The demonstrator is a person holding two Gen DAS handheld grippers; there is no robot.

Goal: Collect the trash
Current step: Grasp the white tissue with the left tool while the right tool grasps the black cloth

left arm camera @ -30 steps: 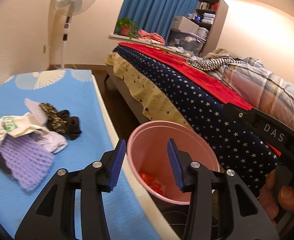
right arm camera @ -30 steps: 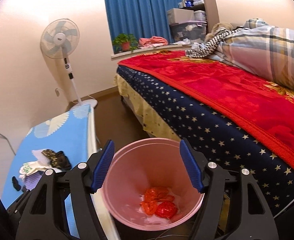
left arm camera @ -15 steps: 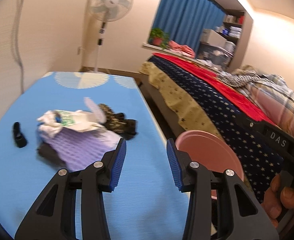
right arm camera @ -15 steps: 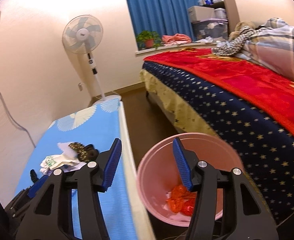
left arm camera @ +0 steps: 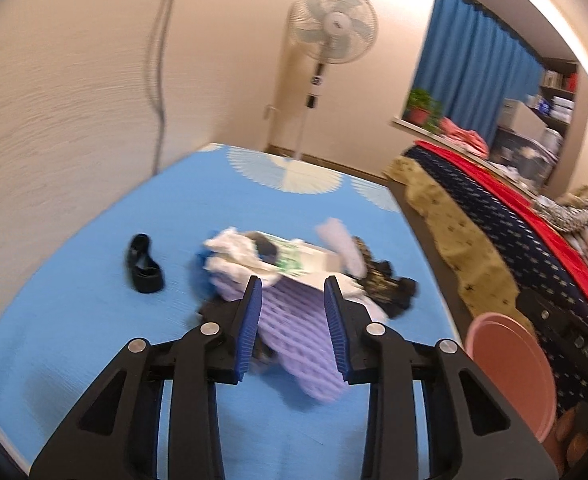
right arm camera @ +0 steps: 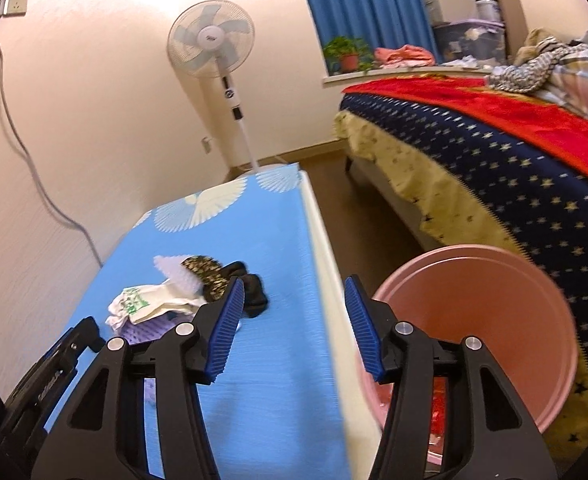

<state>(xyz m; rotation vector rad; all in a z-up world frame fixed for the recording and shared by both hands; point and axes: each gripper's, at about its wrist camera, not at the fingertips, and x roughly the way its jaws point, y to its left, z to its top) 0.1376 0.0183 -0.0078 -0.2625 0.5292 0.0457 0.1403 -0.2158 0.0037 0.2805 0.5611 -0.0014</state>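
- Hovering over a blue-covered bench (left arm camera: pixel 94 320), left gripper (left arm camera: pixel 292 324) points down at the trash pile (left arm camera: pixel 294 280); bench surface left of and in front of the pile is bare, wall runs along its far left side.
- Bench right edge (right arm camera: pixel 325 264) is a pale strip; a strip of dark floor (right arm camera: pixel 373 200) separates it from the bed (right arm camera: pixel 513 184).
- Left fingers (left arm camera: pixel 250 328) closing, not yet pressing; purple foam netting (left arm camera: pixel 294 332) shows between them, contact unclear due to blur.
- Pile: white crumpled wrapper with green print (left arm camera: pixel 290 260) on top, dark patterned fabric (left arm camera: pixel 389 288) at its right, small black item (left arm camera: pixel 144 270) apart to the left.
- Right gripper (right arm camera: pixel 290 328) released, fingers (right arm camera: pixel 226 332) apart with nothing between; it sits over the bench's right side, pile just left of its left finger.
- Pink bin (right arm camera: pixel 473 320) stands on the floor between bench and bed, just right of the right gripper; red wrappers (right arm camera: pixel 437 400) lie in its bottom.
- Standing fan (right arm camera: pixel 214 60) beyond the bench's far end.
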